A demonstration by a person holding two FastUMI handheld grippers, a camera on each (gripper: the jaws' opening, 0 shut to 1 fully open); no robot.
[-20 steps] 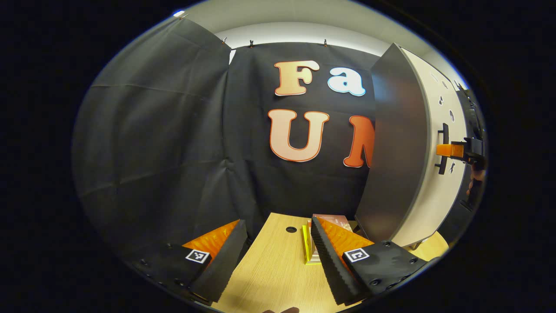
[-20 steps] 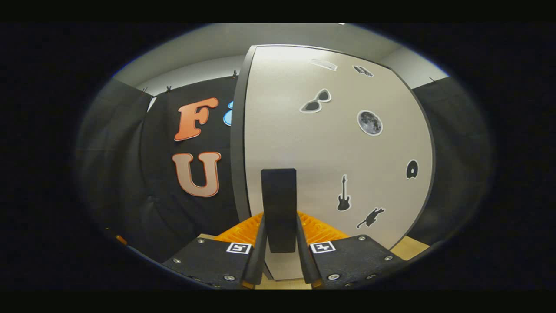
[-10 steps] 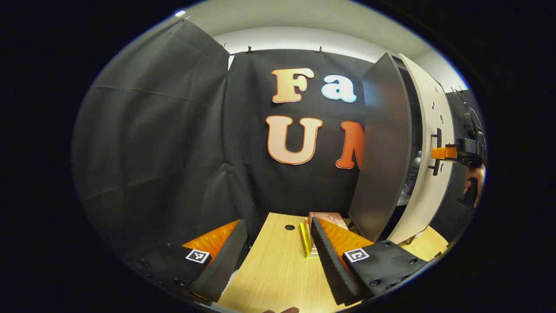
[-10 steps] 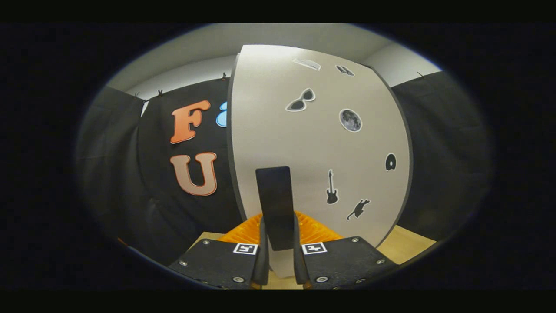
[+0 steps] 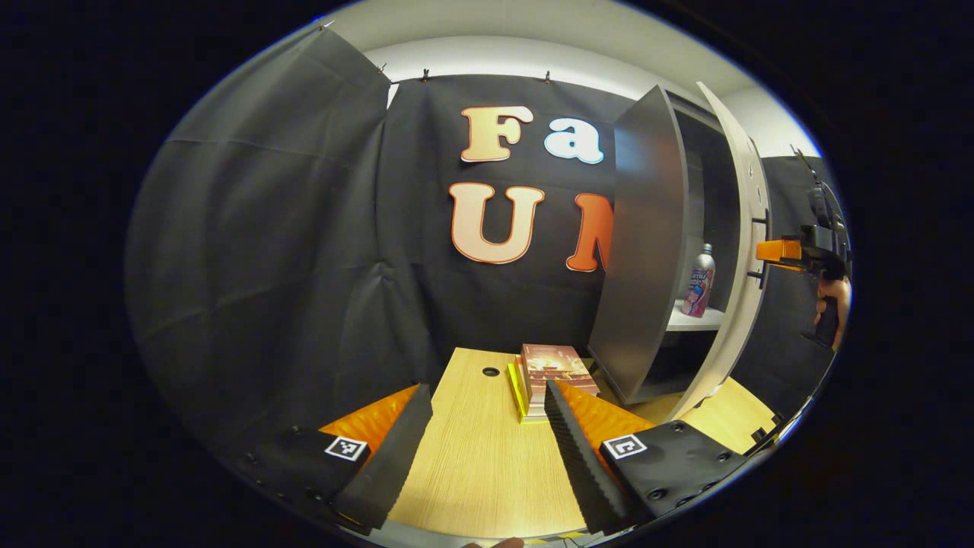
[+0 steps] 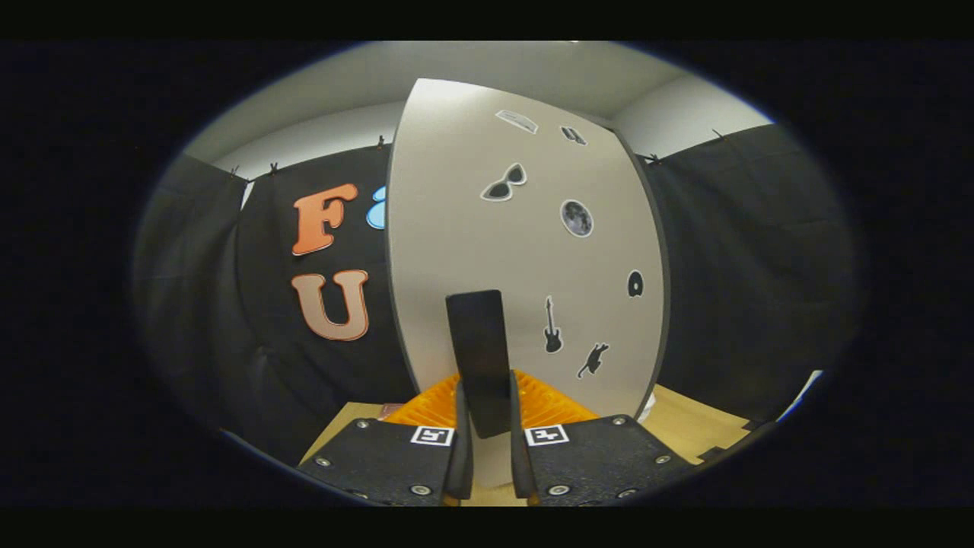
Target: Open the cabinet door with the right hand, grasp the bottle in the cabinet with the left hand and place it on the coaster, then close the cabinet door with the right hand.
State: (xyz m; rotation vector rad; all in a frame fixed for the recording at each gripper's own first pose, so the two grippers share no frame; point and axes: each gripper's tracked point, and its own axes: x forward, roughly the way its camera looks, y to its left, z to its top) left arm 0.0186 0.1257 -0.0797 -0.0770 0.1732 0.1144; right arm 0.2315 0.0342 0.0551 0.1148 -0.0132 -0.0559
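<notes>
In the left gripper view the grey cabinet (image 5: 643,243) stands at the right on the wooden table (image 5: 479,464), with its pale door (image 5: 749,259) swung partly out. A bottle (image 5: 698,281) with a colourful label stands upright on the inner shelf. My right gripper (image 5: 770,250) grips the door's dark handle, a hand behind it. My left gripper (image 5: 485,390) hovers low over the table, open and with nothing in it, well short of the cabinet. In the right gripper view my right gripper (image 6: 487,384) is shut on the black handle (image 6: 478,350) of the stickered door (image 6: 525,251).
A small stack of books (image 5: 546,369) lies on the table just ahead of my left gripper's right finger, near the cabinet's foot. A round hole (image 5: 491,371) is cut in the tabletop beside it. Black cloth walls close the booth behind and at the left.
The door has swung further out with my right gripper on its handle, and the bottle on the shelf has come into sight. My left gripper stays open in much the same spot.
</notes>
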